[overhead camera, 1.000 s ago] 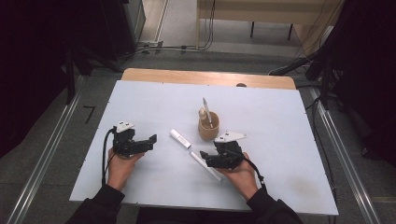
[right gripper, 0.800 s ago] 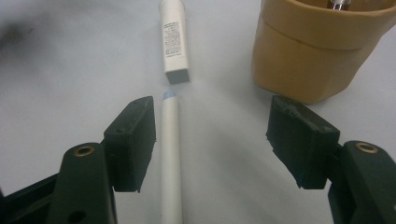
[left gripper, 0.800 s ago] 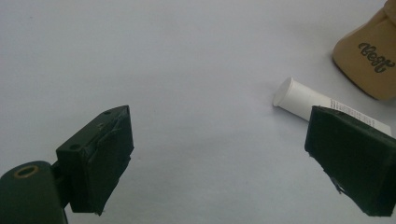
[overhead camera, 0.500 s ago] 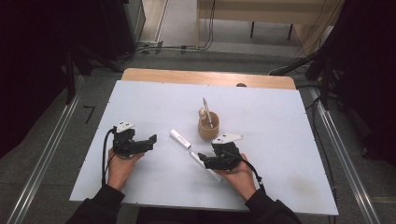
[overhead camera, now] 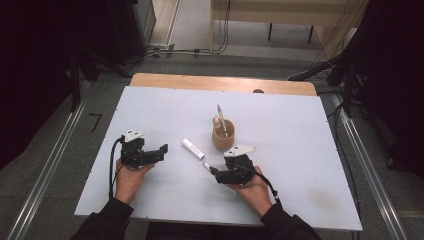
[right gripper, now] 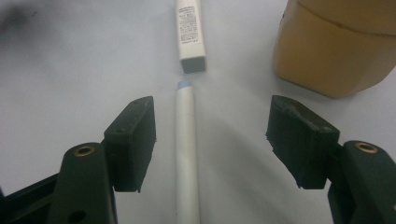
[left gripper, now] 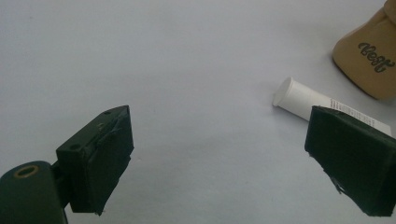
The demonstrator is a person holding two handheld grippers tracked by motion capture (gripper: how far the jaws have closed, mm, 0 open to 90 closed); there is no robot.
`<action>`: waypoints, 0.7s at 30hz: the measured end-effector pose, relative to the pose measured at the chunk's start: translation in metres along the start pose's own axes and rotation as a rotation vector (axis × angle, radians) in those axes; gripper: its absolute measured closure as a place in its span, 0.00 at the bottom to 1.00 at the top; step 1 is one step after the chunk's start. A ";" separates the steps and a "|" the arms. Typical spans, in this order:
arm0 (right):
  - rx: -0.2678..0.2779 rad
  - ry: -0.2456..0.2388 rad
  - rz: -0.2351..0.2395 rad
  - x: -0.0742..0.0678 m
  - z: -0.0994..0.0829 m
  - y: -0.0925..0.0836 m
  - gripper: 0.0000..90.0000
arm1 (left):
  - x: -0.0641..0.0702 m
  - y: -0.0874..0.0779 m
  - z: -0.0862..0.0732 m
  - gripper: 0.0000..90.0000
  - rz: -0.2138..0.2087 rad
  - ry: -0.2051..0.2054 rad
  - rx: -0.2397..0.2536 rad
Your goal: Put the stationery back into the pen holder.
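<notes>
Reach step in hand, by the look of it: right gripper [overhead camera: 216, 171] set low over the white table [overhead camera: 300, 150], jaws spread wide with a slim white pen [right gripper: 186, 154] lying lengthwise between them, nearer the left-hand pad in the right gripper view, touched by neither. Nothing gripped yet. Pen's bluish tip pointed away from the gripper toward the square end of a white labelled tube [right gripper: 190, 32], a small gap between the two, both roughly in one line. In the high view, same pen [overhead camera: 206, 166] poking out just ahead of the right gripper, tube [overhead camera: 192, 148] a little farther up and left, tan cup [overhead camera: 223, 136] just beyond, upright, with two utensils standing in it, one of them a slim grey one.

Left gripper [overhead camera: 162, 150] held near the table's left side, well apart from the pen, jaws wide apart and empty; in the left gripper view, tube cap [left gripper: 299, 95] partly behind the right-hand pad, tan cup wall [left gripper: 373, 60] at the upper right corner.

Likely next: centre the pen between the pads with a slight sideways shift, lower until the pads flank the barrel, then close squarely. Thin round barrel, so apt to roll or pivot under an off-centre pinch. Cup close on the right, so little room for drift that way
</notes>
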State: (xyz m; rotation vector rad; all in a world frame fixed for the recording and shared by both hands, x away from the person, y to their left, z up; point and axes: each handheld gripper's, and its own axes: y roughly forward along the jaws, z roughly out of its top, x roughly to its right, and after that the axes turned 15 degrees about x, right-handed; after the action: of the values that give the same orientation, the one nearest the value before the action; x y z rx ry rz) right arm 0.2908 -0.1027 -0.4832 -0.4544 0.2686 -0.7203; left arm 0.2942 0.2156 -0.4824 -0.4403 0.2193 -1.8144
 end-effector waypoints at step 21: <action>-0.034 -0.050 0.013 -0.010 -0.009 0.011 0.48 | 0.000 0.000 0.000 0.09 -0.003 0.001 -0.001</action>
State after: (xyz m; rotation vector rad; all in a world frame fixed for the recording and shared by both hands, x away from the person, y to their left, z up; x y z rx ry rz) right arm 0.2862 -0.0915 -0.4959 -0.5019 0.2373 -0.6917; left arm 0.2942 0.2155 -0.4824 -0.4405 0.2198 -1.8172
